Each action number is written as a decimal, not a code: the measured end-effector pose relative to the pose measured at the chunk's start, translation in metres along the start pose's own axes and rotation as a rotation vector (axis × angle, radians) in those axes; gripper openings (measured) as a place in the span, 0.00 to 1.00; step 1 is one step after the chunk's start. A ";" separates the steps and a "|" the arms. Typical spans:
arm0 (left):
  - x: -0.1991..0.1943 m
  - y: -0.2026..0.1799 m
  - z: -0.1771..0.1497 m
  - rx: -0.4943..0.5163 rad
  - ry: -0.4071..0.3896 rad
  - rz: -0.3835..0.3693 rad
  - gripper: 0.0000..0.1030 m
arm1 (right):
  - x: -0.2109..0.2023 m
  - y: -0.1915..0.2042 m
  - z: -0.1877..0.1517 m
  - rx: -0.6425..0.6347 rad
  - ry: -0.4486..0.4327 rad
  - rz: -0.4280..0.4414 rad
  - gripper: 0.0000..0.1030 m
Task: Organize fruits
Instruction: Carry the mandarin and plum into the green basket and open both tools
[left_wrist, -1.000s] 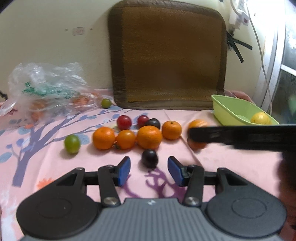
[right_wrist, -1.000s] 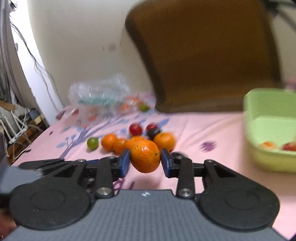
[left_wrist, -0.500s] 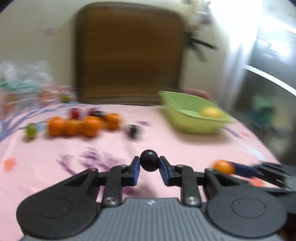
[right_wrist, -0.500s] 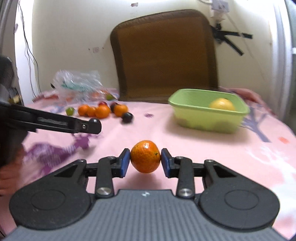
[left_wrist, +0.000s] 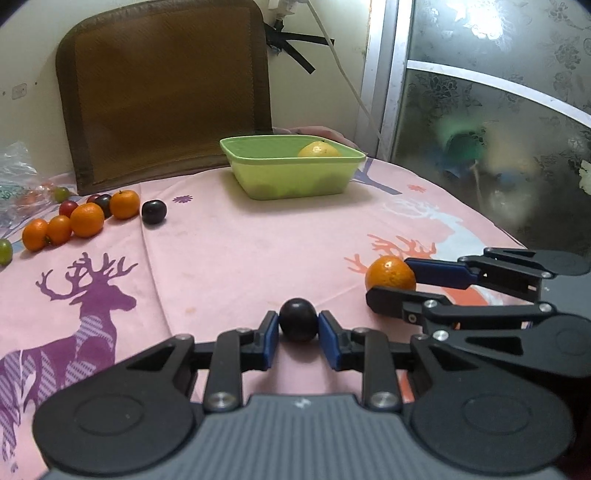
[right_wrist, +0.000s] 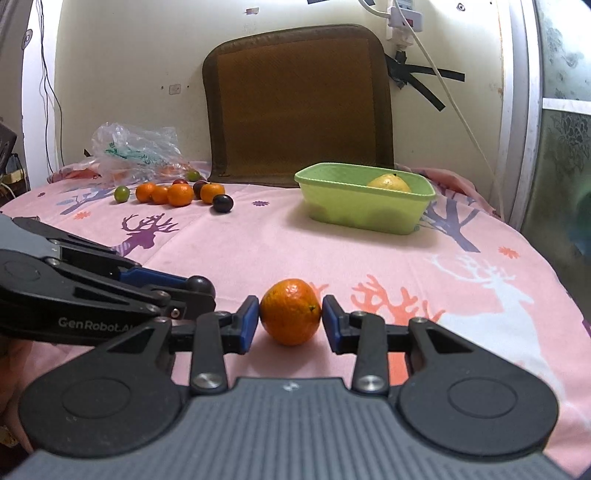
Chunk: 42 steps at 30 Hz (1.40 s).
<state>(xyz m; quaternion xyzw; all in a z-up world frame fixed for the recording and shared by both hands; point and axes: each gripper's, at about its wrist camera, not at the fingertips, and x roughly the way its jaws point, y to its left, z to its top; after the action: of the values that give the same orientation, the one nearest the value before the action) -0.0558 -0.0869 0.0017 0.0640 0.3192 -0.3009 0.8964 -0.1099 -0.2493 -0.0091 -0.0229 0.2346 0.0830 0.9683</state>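
My left gripper is shut on a dark plum, held low over the pink cloth near its front. To its right, my right gripper is shut on an orange mandarin; that mandarin also shows in the left wrist view. A green tub sits far ahead with a yellow fruit inside. At the far left lies a cluster of mandarins, plums and green fruit.
A brown cushion leans on the back wall. A crumpled plastic bag holding more fruit lies at the back left. A frosted glass door stands along the right. The pink deer-print cloth spreads between the grippers and the tub.
One second ago my left gripper stood open in front of the plum; it has closed on it. Both grippers have pulled back from the fruit cluster, toward the near edge, each carrying its fruit.
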 end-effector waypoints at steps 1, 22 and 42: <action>-0.001 0.000 0.000 0.001 -0.001 0.005 0.28 | -0.001 0.000 -0.001 0.003 -0.001 0.001 0.39; -0.003 -0.004 -0.001 0.007 0.003 -0.002 0.35 | -0.003 -0.012 -0.009 0.097 0.021 0.057 0.41; 0.051 0.015 0.118 -0.006 -0.086 -0.055 0.23 | 0.054 -0.076 0.070 0.166 -0.151 0.032 0.38</action>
<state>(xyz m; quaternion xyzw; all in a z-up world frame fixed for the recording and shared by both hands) 0.0475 -0.1361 0.0625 0.0393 0.2831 -0.3271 0.9008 -0.0183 -0.3103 0.0287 0.0674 0.1675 0.0800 0.9803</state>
